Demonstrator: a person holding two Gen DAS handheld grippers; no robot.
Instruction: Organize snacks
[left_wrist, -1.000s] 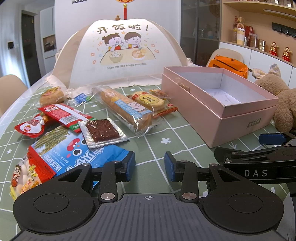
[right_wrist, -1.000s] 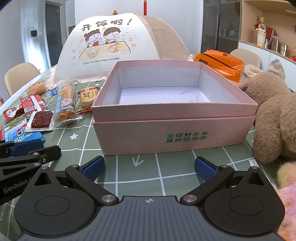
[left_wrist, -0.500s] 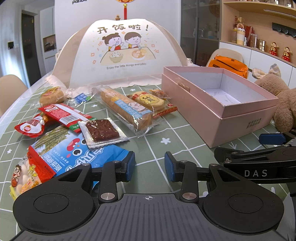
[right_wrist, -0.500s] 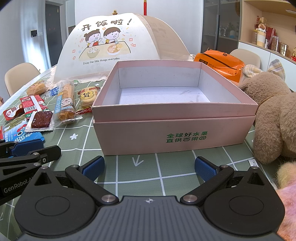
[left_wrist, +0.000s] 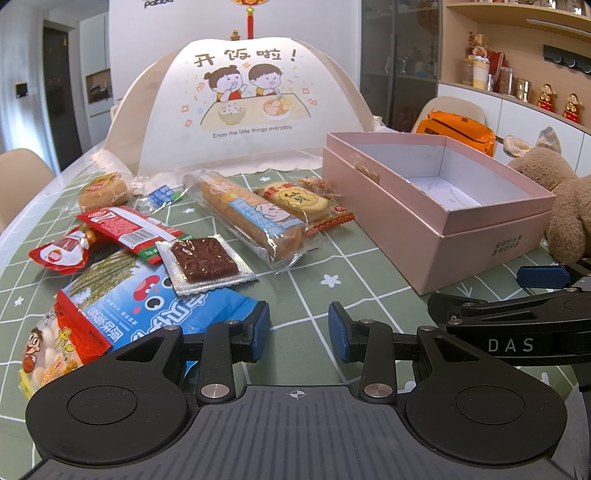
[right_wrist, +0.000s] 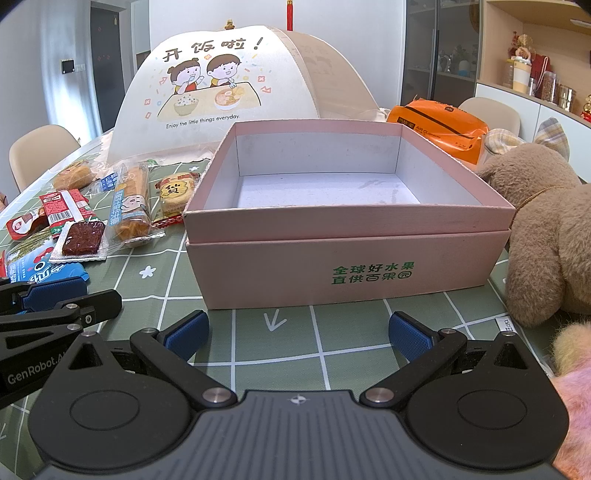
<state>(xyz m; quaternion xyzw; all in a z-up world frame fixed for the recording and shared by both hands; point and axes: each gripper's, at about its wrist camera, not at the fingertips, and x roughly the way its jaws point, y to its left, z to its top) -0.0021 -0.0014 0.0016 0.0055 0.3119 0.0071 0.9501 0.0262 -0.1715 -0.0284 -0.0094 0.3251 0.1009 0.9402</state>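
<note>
Several wrapped snacks lie on the green checked tablecloth: a blue packet (left_wrist: 147, 310), a brown square in clear wrap (left_wrist: 203, 260), a long bread stick (left_wrist: 243, 214), a round biscuit (left_wrist: 299, 197) and red packets (left_wrist: 125, 229). An open, empty pink box (right_wrist: 343, 254) stands to their right, also in the left wrist view (left_wrist: 476, 236). My left gripper (left_wrist: 298, 330) is open and empty, low over the cloth beside the blue packet. My right gripper (right_wrist: 297, 334) is wide open and empty in front of the box.
A white domed food cover (left_wrist: 243, 107) stands behind the snacks. A brown plush toy (right_wrist: 546, 229) sits right of the box, an orange bag (right_wrist: 439, 125) behind it. Something pink and fluffy (right_wrist: 576, 406) is at my right gripper's side. Chairs stand at the table's edges.
</note>
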